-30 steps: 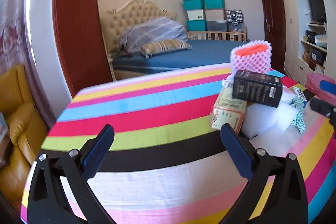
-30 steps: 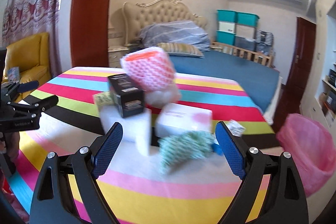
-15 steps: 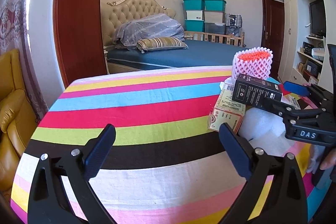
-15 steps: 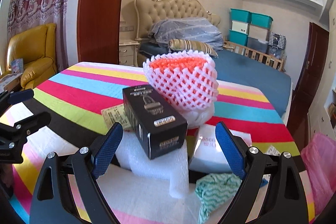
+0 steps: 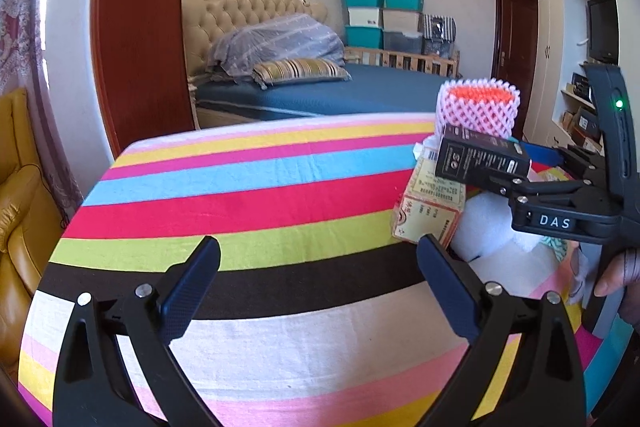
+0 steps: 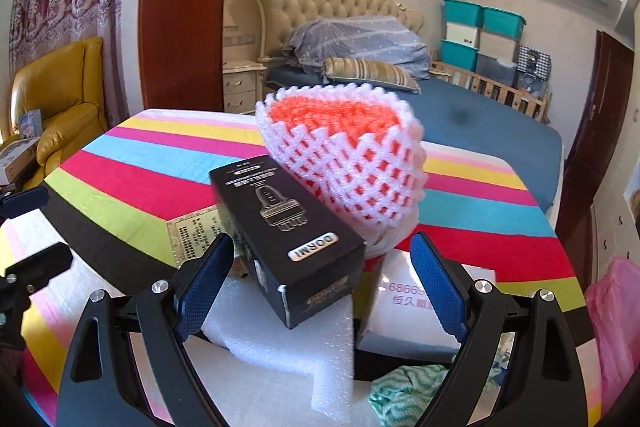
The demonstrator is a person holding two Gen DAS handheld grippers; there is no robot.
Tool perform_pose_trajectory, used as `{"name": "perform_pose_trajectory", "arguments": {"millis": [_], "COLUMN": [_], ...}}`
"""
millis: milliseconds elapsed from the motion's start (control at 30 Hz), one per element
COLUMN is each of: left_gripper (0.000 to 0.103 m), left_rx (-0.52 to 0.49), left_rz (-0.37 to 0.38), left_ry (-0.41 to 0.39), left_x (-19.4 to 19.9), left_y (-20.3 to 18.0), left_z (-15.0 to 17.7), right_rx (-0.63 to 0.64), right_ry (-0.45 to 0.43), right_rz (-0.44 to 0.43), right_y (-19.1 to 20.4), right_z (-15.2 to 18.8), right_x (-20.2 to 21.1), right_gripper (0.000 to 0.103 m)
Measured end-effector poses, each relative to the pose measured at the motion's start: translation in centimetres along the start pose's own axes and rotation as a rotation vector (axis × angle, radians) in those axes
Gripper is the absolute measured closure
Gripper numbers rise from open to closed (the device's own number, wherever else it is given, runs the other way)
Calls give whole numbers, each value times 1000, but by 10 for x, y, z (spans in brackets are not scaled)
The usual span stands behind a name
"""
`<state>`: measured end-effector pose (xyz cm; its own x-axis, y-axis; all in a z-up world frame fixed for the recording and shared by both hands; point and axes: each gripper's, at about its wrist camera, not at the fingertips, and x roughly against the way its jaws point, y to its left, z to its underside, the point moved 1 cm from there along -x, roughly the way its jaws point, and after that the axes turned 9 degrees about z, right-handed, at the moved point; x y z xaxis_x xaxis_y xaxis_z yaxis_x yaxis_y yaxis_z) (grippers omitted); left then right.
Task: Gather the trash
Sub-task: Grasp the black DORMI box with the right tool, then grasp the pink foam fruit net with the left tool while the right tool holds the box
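A pile of trash lies on the striped table point(image 5: 240, 187). A black carton point(image 6: 288, 227) rests tilted on a white foam block point(image 6: 280, 339), and a pink-and-white foam net point(image 6: 344, 155) sits behind it. My right gripper point(image 6: 322, 259) is open, its blue pads on either side of the carton's near end and not touching it. In the left wrist view the right gripper point(image 5: 516, 169) reaches in from the right toward the black carton point(image 5: 480, 159). My left gripper point(image 5: 320, 267) is open above bare tablecloth, left of the pile.
A yellow printed carton point(image 5: 430, 211) leans against the pile. A white box point(image 6: 408, 311) and a green patterned cloth point(image 6: 404, 387) lie on the right. A pink bag point(image 6: 612, 315) hangs off the table's right edge. A bed and a yellow armchair point(image 6: 60, 107) stand beyond.
The right gripper has moved forward into the pile, and the black carton now lies between its open fingers. The left gripper has hardly moved.
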<state>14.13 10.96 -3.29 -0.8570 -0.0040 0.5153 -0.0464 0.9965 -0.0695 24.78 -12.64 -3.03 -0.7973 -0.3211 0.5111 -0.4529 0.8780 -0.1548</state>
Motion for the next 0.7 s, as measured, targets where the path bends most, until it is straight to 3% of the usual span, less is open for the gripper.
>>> {"name": "perform_pose_trajectory", "arguments": {"millis": [33, 67, 167, 500, 700], "left_gripper": [7, 7, 7, 7, 7], "left_rx": [5, 8, 14, -26, -23], "left_rz": [2, 5, 7, -7, -6], "left_ry": [12, 18, 28, 68, 93], "left_x": [-2, -4, -5, -10, -14], "left_y": [1, 1, 1, -13, -14], "left_z": [0, 0, 0, 2, 3], "right_rx": [8, 16, 18, -14, -47], "right_ry": [-7, -16, -22, -78, -82], "right_rz": [-7, -15, -29, -47, -10], "right_y": [2, 3, 6, -5, -24], "right_z": [0, 0, 4, 32, 51], "right_x": [2, 4, 9, 56, 81], "right_gripper": [25, 40, 54, 61, 62]}}
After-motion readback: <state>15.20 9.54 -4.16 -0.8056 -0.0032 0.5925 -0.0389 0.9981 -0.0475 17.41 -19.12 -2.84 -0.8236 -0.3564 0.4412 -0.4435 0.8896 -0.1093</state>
